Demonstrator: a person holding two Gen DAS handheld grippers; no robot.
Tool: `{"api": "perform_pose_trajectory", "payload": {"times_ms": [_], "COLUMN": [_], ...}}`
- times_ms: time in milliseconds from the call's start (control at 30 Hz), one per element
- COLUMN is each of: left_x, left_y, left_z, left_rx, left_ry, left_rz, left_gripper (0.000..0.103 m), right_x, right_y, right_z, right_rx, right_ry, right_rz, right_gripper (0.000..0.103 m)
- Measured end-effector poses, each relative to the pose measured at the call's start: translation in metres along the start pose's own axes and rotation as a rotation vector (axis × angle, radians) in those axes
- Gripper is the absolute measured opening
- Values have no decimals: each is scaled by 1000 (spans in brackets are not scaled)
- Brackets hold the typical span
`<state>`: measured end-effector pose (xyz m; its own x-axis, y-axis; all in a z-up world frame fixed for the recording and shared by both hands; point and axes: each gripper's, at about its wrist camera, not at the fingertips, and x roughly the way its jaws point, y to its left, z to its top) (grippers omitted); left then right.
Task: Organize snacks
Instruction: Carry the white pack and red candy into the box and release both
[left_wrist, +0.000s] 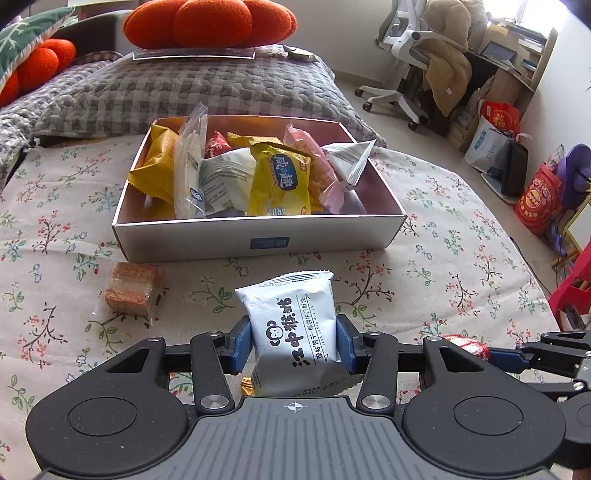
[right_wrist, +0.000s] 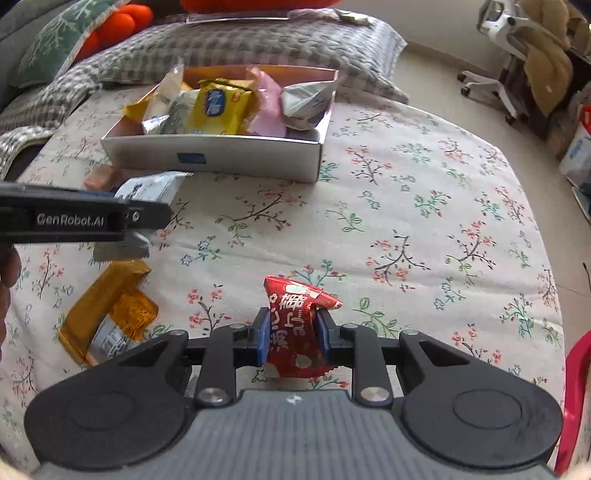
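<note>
My left gripper (left_wrist: 293, 341) is shut on a white biscuit packet (left_wrist: 291, 325) with black lettering, held upright above the flowered bedsheet. My right gripper (right_wrist: 291, 334) is shut on a small red snack packet (right_wrist: 295, 325), which is crumpled between the blue pads. A white cardboard box (left_wrist: 258, 236) lies farther back on the bed, filled with several yellow, white and pink snack packets. A clear-wrapped wafer block (left_wrist: 131, 290) lies on the sheet in front of the box's left corner. In the right wrist view the left gripper (right_wrist: 122, 218) reaches in from the left with the white packet (right_wrist: 151, 190).
An orange-gold packet (right_wrist: 107, 314) lies on the sheet at the left of the right wrist view. A grey quilt (left_wrist: 184, 85) and orange cushions (left_wrist: 210, 22) lie behind the box. The bed's right edge drops to a floor with an office chair (left_wrist: 406, 55) and bags (left_wrist: 495, 136).
</note>
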<state>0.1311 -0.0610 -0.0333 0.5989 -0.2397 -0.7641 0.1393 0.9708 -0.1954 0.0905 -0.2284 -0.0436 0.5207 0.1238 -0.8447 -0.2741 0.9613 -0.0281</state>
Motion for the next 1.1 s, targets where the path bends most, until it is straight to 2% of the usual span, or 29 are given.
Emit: {"api": "perform_pose_trajectory", "payload": {"times_ms": [367,700,1100], "left_x": [-2,-7,-3], "left_y": [0,5,4], "left_z": [3,23,42], "left_rx": [-1,-6,-7], "left_ry": [-7,-42,-53], "left_rz": [-3,3,-15], "left_gripper": [44,44,44], "right_x": [-9,-14,-9], "right_y": [-13,-30,-30], "right_z": [3,16,26], "right_rx": [94,232,253], "right_ry": [-57,-129,-142], "right_rz": [11,46,50], "right_gripper": [22,22,22]}}
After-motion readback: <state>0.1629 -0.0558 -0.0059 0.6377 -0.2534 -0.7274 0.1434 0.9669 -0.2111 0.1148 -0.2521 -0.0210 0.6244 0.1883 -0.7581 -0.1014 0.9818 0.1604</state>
